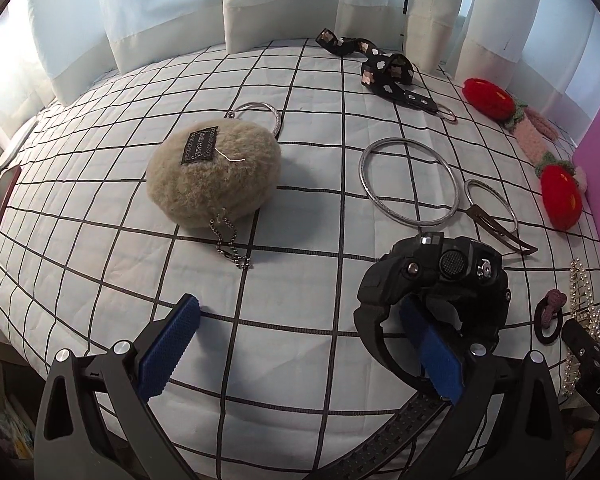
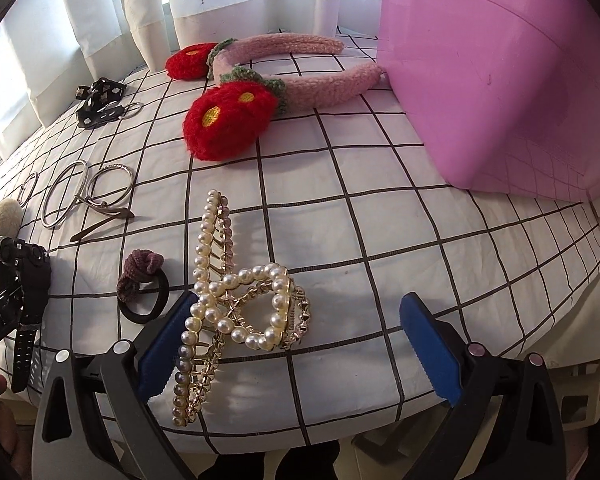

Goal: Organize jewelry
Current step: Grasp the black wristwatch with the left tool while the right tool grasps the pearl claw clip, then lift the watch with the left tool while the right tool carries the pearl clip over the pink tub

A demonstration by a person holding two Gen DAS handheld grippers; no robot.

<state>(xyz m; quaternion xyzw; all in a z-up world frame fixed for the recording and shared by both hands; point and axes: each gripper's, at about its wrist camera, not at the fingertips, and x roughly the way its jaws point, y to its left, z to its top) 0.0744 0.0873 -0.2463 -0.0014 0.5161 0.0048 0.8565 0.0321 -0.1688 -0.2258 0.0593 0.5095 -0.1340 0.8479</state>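
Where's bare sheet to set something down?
Free: the stretch between the pearl claw clip and the pink bin, and ahead of the plush pom-pom by the left gripper. Crowded: bangles, hair clip, black watch.

the left gripper (image 1: 300,344) hung low with its jaws spread wide, one blue pad (image 1: 432,344) threaded through a strap loop; the right gripper (image 2: 300,344) was likewise spread wide, gripping nothing

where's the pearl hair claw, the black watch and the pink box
pearl hair claw (image 2: 236,312), right wrist view, on its pearl loop
black watch (image 1: 452,264), left wrist view, on the case's side with the buttons
pink box (image 2: 500,80), right wrist view, on its side wall
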